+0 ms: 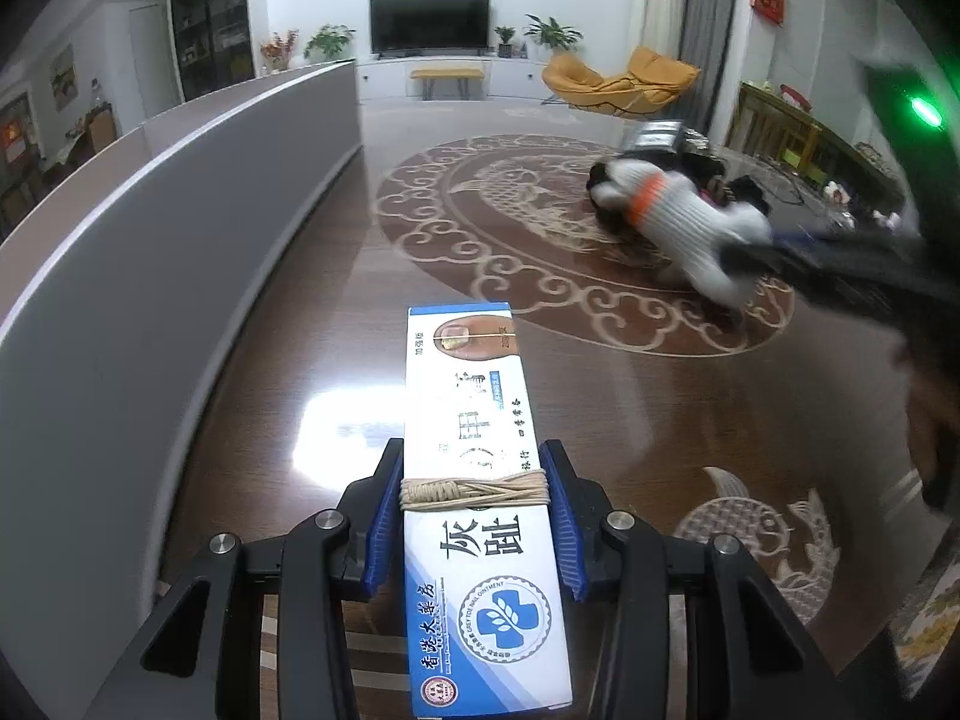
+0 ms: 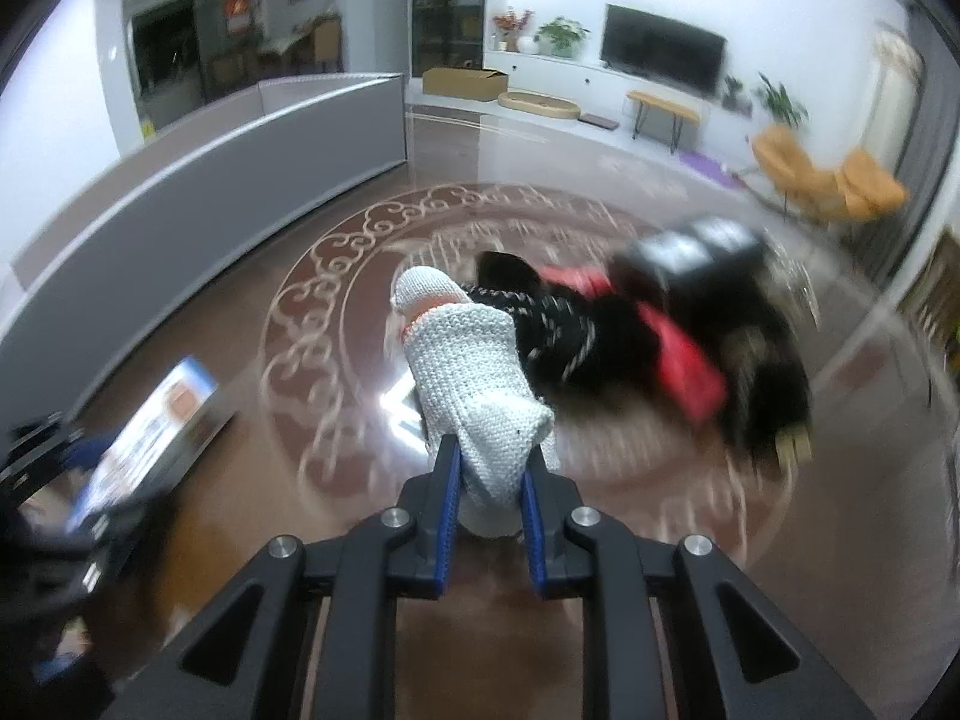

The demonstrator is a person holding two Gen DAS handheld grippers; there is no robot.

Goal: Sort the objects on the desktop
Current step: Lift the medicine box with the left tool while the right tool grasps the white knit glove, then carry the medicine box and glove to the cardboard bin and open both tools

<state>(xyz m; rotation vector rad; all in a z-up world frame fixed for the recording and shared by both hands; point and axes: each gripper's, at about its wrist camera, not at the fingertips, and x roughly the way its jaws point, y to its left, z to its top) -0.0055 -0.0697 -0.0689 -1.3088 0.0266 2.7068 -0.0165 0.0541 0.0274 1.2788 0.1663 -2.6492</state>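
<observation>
**Box in one tool, glove in the other, and a blurry heap we can't read**

Hard-to-see stuff first. The right wrist view is smeared, so the dark pile point(image 2: 648, 336) near the middle of the bench point(image 1: 288, 324) is mostly guesswork for us: black fabric with pale flecks, something flat and red, a glossy black boxy thing on top. We can't name any of those for sure. In the left wrist view the right tool point(image 2: 492, 480) shows only as a dark blurred streak coming in from the right edge.

What's clear: the left tool point(image 1: 474, 480) is clamped on a long flat ointment box point(image 1: 474, 480), white and blue cardboard with printed characters and a round cross logo. A tan rubber band point(image 1: 474, 491) wraps it right where the ribbed blue pads point(image 1: 384, 516) press its sides. Its near end is cut off by the bottom of the picture.

The right tool pinches a white knitted glove point(image 2: 474, 372), coarse ribbed weave with an orange stripe, its far end reaching toward the pile.

The bench is glossy brown wood with pale scroll and fish inlay, and a grey padded panel point(image 1: 180, 192) runs along its left edge.
</observation>
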